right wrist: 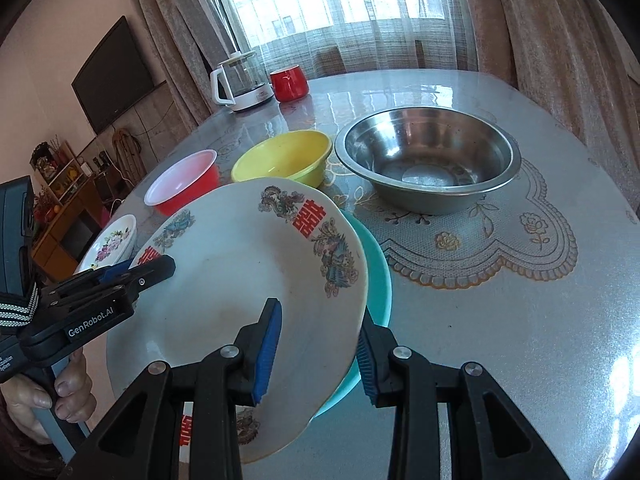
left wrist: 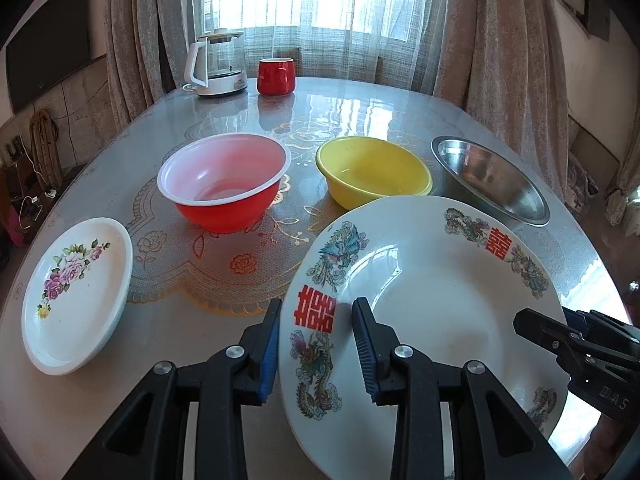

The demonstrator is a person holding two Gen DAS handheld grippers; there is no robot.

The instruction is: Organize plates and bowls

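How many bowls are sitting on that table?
3, in a row behind the held plate: red bowl at left, yellow bowl in the middle, steel bowl at right. More could be hidden under the plate.

We held the dragon plate (right wrist: 240, 280) tilted above a teal plate (right wrist: 378, 280), our right tongs (right wrist: 316, 354) straddling its rim and our left tongs (right wrist: 136, 270) gripping the far edge; beyond sat the steel bowl (right wrist: 428, 160) on the tabletop (right wrist: 500, 320).
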